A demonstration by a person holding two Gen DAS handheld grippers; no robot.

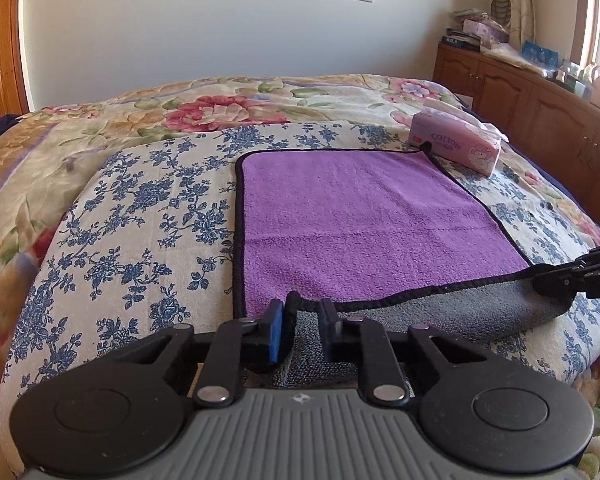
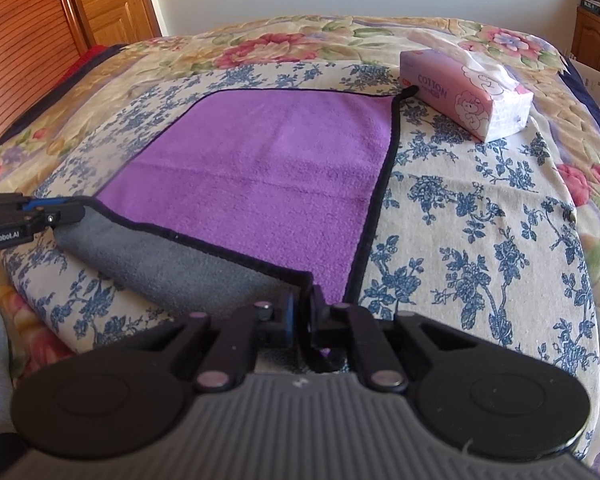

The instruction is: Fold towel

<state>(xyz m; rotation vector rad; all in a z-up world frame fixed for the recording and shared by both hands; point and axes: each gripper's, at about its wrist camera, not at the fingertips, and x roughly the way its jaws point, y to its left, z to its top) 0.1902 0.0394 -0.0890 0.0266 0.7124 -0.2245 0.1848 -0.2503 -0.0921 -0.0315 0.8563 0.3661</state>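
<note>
A purple towel [image 1: 364,216] with black trim and a grey underside lies on a blue-flowered cloth on the bed; it also shows in the right wrist view [image 2: 260,168]. Its near edge is lifted, so the grey underside [image 1: 452,312] faces me. My left gripper [image 1: 300,312] is shut on the towel's near left corner. My right gripper [image 2: 302,304] is shut on the near right corner. Each gripper shows at the edge of the other's view: the right one at the right side [image 1: 580,272], the left one at the left side [image 2: 28,216].
A pink tissue pack [image 1: 456,144] lies at the towel's far right corner, also in the right wrist view [image 2: 464,84]. A blue-flowered cloth [image 1: 140,216] covers a floral quilt [image 1: 220,104]. Wooden cabinets [image 1: 540,96] stand to the right, a wooden door [image 2: 100,0] to the left.
</note>
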